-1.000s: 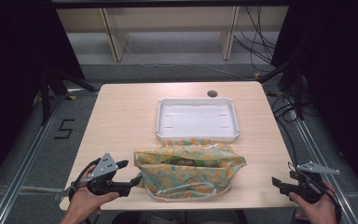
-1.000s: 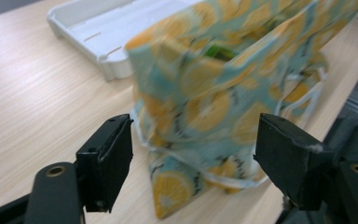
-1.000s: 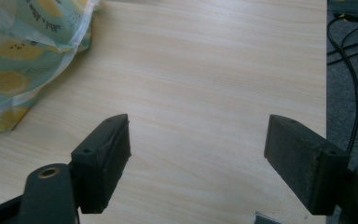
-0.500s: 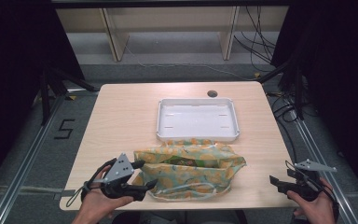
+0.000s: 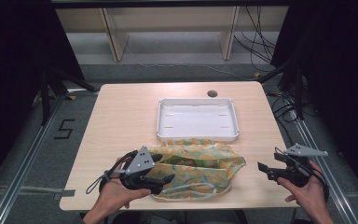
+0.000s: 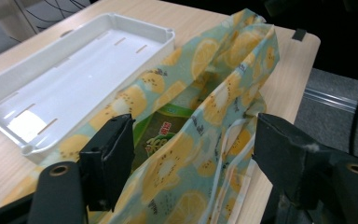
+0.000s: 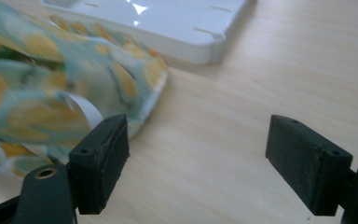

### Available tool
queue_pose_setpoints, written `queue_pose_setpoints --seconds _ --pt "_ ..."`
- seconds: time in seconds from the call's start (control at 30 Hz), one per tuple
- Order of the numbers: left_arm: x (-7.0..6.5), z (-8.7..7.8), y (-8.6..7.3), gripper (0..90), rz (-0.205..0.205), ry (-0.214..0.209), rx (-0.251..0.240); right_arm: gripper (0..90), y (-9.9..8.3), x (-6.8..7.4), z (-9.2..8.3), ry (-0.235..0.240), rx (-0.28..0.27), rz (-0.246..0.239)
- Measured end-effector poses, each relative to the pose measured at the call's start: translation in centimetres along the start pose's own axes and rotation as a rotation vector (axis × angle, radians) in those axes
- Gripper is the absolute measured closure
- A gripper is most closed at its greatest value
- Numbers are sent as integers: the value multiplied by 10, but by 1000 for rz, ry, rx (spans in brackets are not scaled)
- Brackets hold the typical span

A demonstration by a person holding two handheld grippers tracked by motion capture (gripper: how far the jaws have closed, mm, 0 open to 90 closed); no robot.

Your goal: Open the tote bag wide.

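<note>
Since the earlier frames the left claw [image 5: 168, 179] has slid rightward from the lower left of the high view onto the near left end of the bag [image 5: 200, 168], while the right claw [image 5: 263, 171] has barely shifted at the lower right.

High view: the lemon-print bag lies along the near edge of the desk [image 5: 121, 116], centre bottom of the frame, its far edge touching or just overlapping the white tray [image 5: 198, 119] above it. A green packet [image 5: 182, 161] shows through the bag's mouth. The left hand [image 5: 116, 193] steers its claw into that mouth, probably to pinch a flap of cloth. The right hand [image 5: 307, 186] waits off the desk's right edge, well apart from the bag, likely ready to take the other end.

Left gripper view: the jaws stand wide, one at lower left and one at lower right, straddling the bag [image 6: 214, 93] and its pale drawstring [image 6: 230, 140]; nothing is pinched yet. The packet [image 6: 161, 135] sits between the folds, the tray [image 6: 70, 79] at upper left.

Right gripper view: jaws wide and empty over bare desk [image 7: 261, 84]; the bag [image 7: 51, 88] fills the left side, the tray [image 7: 182, 23] the top
</note>
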State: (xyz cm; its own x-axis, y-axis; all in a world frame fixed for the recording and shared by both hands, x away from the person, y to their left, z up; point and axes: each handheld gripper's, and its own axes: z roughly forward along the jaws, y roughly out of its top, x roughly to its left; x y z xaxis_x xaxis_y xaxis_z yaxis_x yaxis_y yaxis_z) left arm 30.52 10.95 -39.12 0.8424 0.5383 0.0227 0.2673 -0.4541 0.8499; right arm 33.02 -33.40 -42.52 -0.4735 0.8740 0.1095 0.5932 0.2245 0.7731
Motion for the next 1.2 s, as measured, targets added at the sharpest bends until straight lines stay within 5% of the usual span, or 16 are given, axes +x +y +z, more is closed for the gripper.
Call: queue_pose_setpoints --seconds 0.07,0.2,0.33,0.53,0.63,0.77,0.83,1.07,1.2 --pt "2 5 0 287 -7 -4 8 228 17 9 5 43 -13 -53" --pt "4 10 -1 290 -17 -9 17 243 35 28 13 88 -36 -70" --pt "5 18 -4 298 -27 -13 23 254 53 42 19 135 -45 -157" --pt "3 26 -9 317 -38 -22 44 234 76 70 32 256 -10 -232" --pt "3 29 -9 340 -13 -29 67 230 84 82 44 298 2 -285" --pt "2 35 -10 384 -44 -36 70 239 91 96 61 349 13 -325" --pt "3 36 -10 411 -17 -42 89 256 95 102 69 375 36 -348" --pt "1 42 -14 617 22 -72 88 413 98 121 98 438 161 -474" --pt "1 43 -18 735 65 -108 97 633 98 123 111 410 210 -497"
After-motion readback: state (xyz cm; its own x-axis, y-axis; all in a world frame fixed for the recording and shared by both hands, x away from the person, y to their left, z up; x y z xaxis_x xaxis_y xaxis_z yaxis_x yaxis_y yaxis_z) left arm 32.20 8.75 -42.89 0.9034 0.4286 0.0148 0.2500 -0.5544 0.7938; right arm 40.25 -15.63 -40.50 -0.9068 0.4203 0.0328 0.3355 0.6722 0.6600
